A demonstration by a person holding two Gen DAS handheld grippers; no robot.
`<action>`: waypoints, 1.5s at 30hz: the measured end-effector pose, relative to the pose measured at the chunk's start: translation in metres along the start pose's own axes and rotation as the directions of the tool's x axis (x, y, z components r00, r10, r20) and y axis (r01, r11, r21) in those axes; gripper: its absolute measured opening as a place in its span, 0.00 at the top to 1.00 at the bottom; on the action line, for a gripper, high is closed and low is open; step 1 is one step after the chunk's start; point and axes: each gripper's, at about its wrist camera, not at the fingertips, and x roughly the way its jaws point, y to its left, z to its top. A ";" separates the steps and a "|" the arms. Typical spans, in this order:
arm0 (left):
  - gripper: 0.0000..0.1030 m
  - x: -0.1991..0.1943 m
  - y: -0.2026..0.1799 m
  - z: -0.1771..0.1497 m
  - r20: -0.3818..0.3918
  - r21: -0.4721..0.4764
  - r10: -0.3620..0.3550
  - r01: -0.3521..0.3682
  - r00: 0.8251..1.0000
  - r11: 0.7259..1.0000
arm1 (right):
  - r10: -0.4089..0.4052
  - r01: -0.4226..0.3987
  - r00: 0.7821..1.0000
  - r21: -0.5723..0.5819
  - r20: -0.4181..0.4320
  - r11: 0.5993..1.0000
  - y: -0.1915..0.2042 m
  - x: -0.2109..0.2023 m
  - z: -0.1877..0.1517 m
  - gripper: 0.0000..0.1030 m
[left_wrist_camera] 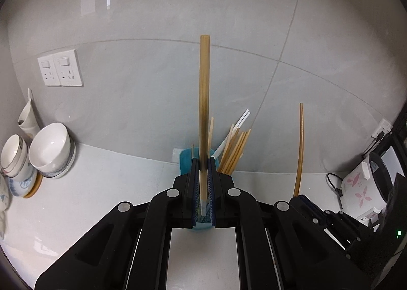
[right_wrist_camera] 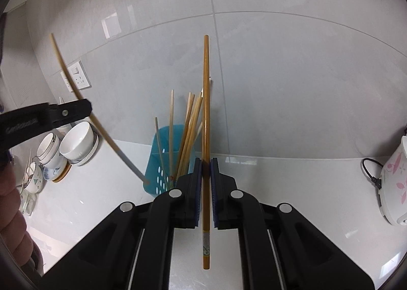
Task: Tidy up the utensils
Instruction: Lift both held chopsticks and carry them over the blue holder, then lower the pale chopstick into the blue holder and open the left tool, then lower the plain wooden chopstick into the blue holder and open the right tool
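Observation:
In the left wrist view my left gripper (left_wrist_camera: 203, 164) is shut on a brown chopstick (left_wrist_camera: 204, 91) that stands upright between the pads, its pale tip down. Right behind it is a blue perforated holder (left_wrist_camera: 183, 160) with several chopsticks (left_wrist_camera: 235, 152) leaning in it. My right gripper (left_wrist_camera: 298, 197) shows at the right with its own chopstick (left_wrist_camera: 300, 147). In the right wrist view my right gripper (right_wrist_camera: 206, 164) is shut on an orange-brown chopstick (right_wrist_camera: 206, 111), just right of the holder (right_wrist_camera: 156, 162). My left gripper (right_wrist_camera: 85, 108) holds its slanted chopstick (right_wrist_camera: 63, 60) left of and above the holder.
Stacked white bowls (left_wrist_camera: 51, 150) (right_wrist_camera: 76, 142) stand at the left on the white counter (left_wrist_camera: 106, 188), by the wall. Double wall sockets (left_wrist_camera: 61, 71) sit on the tiled wall. A flowered rice cooker (left_wrist_camera: 361, 188) (right_wrist_camera: 394, 180) with its cord stands at the right. A person's hand (right_wrist_camera: 12, 213) shows at the left edge.

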 end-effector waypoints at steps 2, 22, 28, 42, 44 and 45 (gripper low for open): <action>0.94 0.013 0.000 0.002 -0.018 0.003 -0.002 0.002 1.000 1.000 | -0.001 0.001 1.000 0.004 -0.001 1.000 -0.001 0.004 0.001 0.94; 0.92 0.110 0.009 -0.013 -0.160 0.033 0.010 -0.004 0.987 0.999 | 0.006 -0.005 0.998 0.018 -0.061 1.000 -0.004 0.059 0.003 0.94; 0.64 0.089 0.016 -0.013 -0.108 0.042 0.031 -0.027 0.994 0.999 | 0.033 -0.032 0.999 0.011 -0.042 0.999 0.002 0.060 0.013 0.94; 0.21 0.069 0.063 -0.029 -0.088 -0.028 0.081 -0.084 0.993 0.996 | 0.156 -0.158 0.984 0.017 0.083 0.987 0.026 0.064 0.040 0.94; 0.16 0.069 0.067 -0.030 -0.086 -0.033 0.086 -0.089 0.993 0.996 | 0.158 -0.160 0.983 0.014 0.099 0.987 0.030 0.068 0.039 0.94; 0.15 0.069 0.068 -0.030 -0.085 -0.033 0.086 -0.089 0.993 0.996 | 0.156 -0.158 0.982 0.015 0.106 0.987 0.031 0.069 0.039 0.94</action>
